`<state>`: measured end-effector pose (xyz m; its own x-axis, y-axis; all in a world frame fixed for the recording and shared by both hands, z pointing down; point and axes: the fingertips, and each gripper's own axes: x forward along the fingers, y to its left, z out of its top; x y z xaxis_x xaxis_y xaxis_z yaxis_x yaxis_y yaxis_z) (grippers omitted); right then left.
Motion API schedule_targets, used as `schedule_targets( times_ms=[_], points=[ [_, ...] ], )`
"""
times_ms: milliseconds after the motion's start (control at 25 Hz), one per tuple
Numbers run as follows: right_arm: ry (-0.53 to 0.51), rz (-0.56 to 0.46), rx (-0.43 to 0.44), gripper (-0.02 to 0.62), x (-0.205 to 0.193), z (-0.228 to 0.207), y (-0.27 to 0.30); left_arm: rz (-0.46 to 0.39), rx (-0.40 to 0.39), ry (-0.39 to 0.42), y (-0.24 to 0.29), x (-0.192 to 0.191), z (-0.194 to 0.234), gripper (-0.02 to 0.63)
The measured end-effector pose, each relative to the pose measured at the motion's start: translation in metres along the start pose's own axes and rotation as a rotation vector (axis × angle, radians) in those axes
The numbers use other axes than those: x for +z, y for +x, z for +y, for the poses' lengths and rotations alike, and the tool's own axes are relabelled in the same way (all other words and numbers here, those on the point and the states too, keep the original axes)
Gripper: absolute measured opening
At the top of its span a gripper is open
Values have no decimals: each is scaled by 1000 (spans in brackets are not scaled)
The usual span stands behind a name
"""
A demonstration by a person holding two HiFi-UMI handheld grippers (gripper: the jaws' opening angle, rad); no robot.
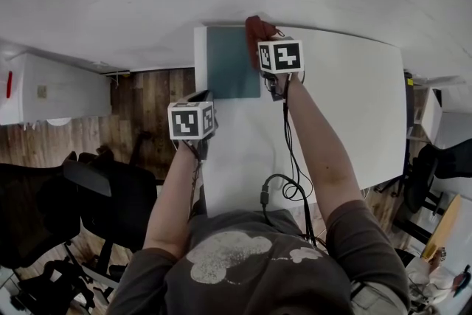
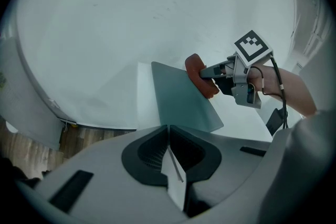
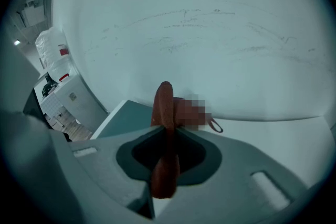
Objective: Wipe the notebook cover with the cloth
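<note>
The closed notebook, its cover a plain dark teal, lies flat at the white tabletop's far left corner, while the rust-red cloth, bunched up, sits pinched in the right gripper at the notebook's far right edge.

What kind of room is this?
Probably an office or workroom. There's a big white desk, black office chairs beside it, and a wooden floor underneath.
</note>
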<state>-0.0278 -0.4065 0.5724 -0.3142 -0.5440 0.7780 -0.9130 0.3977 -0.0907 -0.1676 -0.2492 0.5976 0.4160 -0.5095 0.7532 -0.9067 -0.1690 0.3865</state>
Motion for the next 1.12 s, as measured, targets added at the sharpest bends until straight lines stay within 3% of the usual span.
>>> schedule_targets(
  times_ms=[320,880,1120],
  points=[
    [1,-45,106,57,12,44,-19,-1,3,6,0,0,0,17],
    [53,-26,311,57,2,136,-18,-7,-3,11,-1,0,-1,17],
    [24,8,296,57,-11,145,-4,-8,-5,15,-1,0,-1,17]
  ],
)
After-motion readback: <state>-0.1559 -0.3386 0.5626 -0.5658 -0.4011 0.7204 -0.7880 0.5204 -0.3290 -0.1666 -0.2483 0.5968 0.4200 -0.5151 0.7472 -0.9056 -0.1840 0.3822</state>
